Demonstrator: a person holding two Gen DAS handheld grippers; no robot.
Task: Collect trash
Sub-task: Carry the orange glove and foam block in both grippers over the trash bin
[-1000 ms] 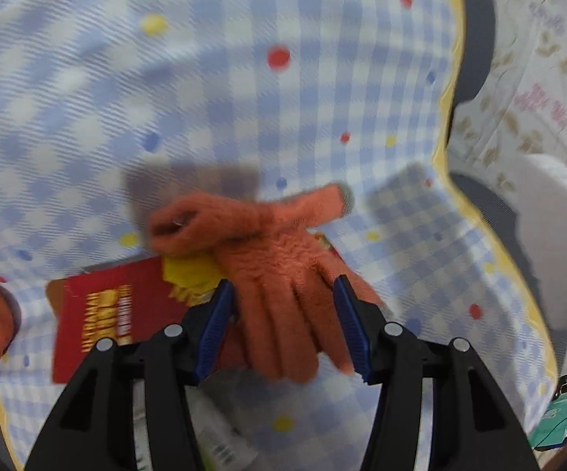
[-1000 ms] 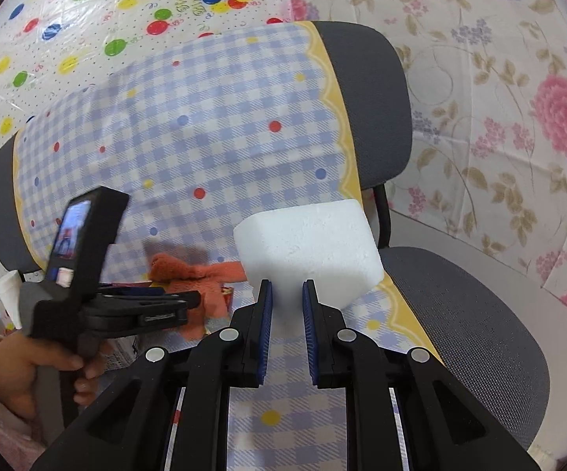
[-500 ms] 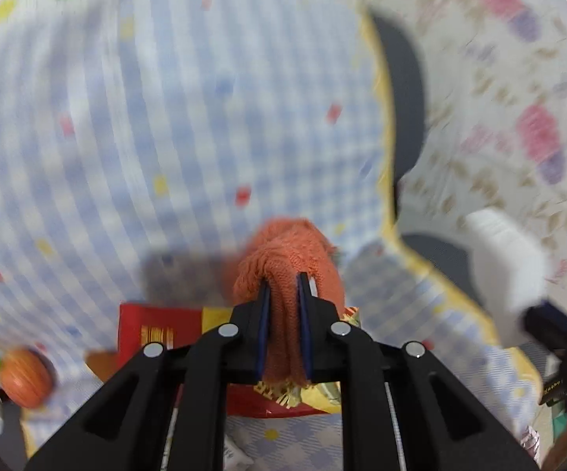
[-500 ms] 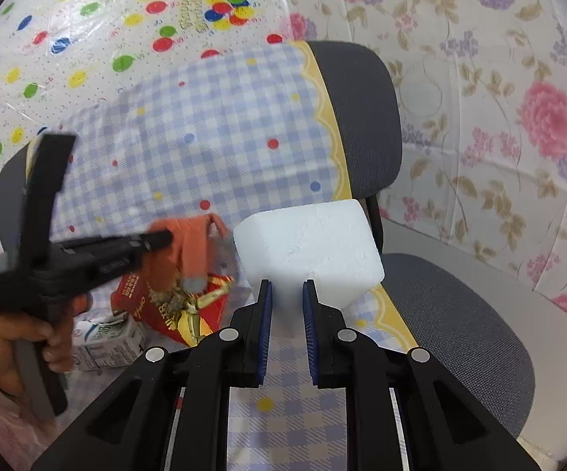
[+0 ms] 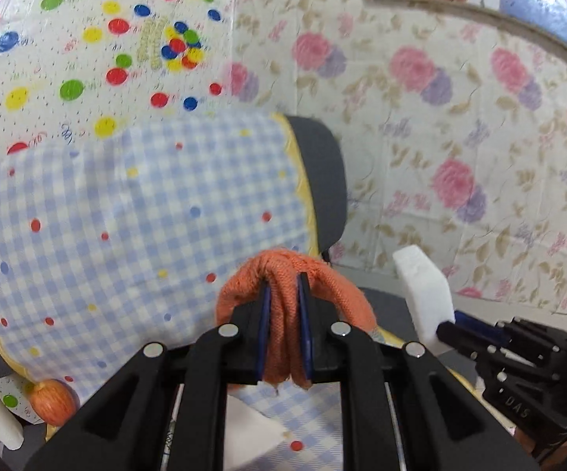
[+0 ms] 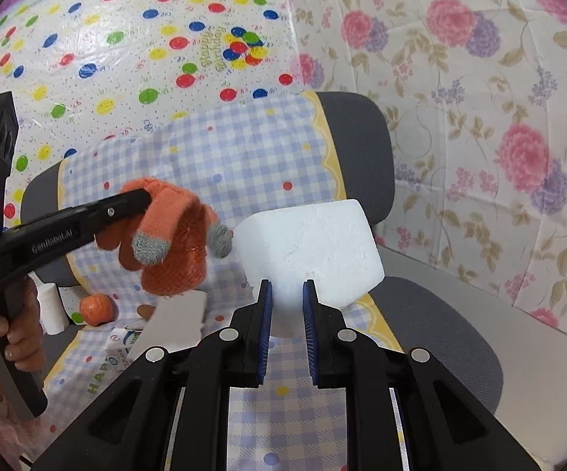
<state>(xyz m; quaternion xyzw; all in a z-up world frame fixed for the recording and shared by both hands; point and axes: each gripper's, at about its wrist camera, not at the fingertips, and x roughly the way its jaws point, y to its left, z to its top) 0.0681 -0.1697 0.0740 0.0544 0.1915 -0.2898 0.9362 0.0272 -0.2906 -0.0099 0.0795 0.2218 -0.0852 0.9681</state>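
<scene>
Right now my left gripper (image 5: 284, 306) is clamped on the orange glove (image 5: 283, 274), which bunches over both fingertips and hangs down between the blue pads. From the right wrist view the same glove (image 6: 173, 235) dangles off that gripper (image 6: 142, 198) in the air, its grey fingertips pointing down, clear of the checked cloth (image 6: 244, 149) below it. My right gripper (image 6: 286, 294) is closed on the lower edge of the white foam block (image 6: 311, 239), which juts up and forward of the pads. Glove and block sit just beside each other; one grey glove tip looks nearly against the block's left face, though I cannot tell if they touch.

Below and left of the glove I see an apple (image 6: 95, 308), a white cylinder (image 6: 50, 308) and a small printed carton (image 6: 124, 347) on the cloth. To the right of the block, the grey chair seat (image 6: 432, 325) lies open up to the floral wall covering (image 6: 480, 117).
</scene>
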